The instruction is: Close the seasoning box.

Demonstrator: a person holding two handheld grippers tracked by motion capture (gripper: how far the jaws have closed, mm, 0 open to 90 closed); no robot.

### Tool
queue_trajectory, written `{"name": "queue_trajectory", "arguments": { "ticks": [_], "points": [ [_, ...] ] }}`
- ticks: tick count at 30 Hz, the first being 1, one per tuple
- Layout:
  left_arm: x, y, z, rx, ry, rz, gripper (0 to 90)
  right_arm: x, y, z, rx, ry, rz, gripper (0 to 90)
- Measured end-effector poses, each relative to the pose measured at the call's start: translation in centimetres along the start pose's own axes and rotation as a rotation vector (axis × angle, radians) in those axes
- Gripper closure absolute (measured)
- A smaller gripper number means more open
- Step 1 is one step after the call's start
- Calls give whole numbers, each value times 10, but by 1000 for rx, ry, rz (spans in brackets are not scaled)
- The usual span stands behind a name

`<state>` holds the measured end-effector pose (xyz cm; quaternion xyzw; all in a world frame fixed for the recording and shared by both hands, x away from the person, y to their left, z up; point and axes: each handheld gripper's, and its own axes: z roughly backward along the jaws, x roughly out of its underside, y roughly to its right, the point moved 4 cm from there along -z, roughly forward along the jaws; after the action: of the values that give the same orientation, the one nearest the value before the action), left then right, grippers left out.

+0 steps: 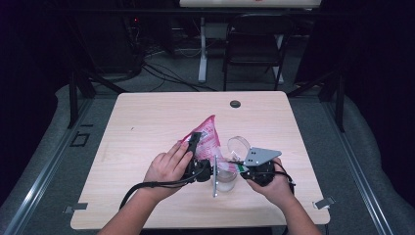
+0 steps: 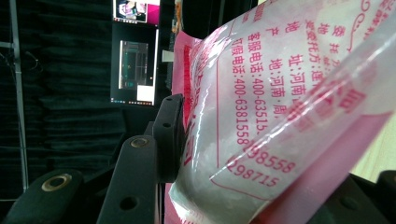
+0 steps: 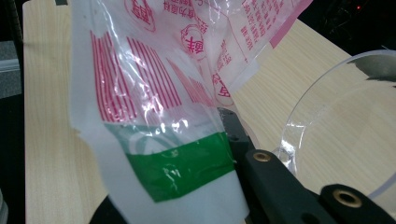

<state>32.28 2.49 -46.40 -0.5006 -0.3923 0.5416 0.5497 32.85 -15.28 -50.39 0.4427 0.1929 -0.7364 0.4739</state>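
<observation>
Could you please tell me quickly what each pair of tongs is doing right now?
Left tongs: closed on the pink-and-white printed plastic bag.
Right tongs: shut on the bag's green-striped end.

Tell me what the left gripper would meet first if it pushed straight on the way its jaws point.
The left gripper already clamps the pink printed plastic bag, so the bag fills its line at once. Beyond the bag, the high view suggests bare wooden table toward the far edge, though depth there is hard to judge.
</observation>
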Motion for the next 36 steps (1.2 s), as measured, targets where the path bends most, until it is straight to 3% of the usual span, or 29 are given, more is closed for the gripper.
{"name": "queue_trajectory", "arguments": {
  "ticks": [24,26,27,30,36],
  "points": [
    [-2,0,0,2,4,-1,614,1,0,-1,3,-12,1,900],
    [-2,1,-2,-22,44,4,614,2,0,-1,2,-14,1,900],
    [-2,1,0,-3,17,-2,614,2,0,-1,2,-14,1,900],
    [-2,1,0,5,5,2,614,2,1,-1,-1,-14,3,900],
    [-3,1,0,0,16,-3,614,2,0,-2,2,-18,4,900]
  ]
}}
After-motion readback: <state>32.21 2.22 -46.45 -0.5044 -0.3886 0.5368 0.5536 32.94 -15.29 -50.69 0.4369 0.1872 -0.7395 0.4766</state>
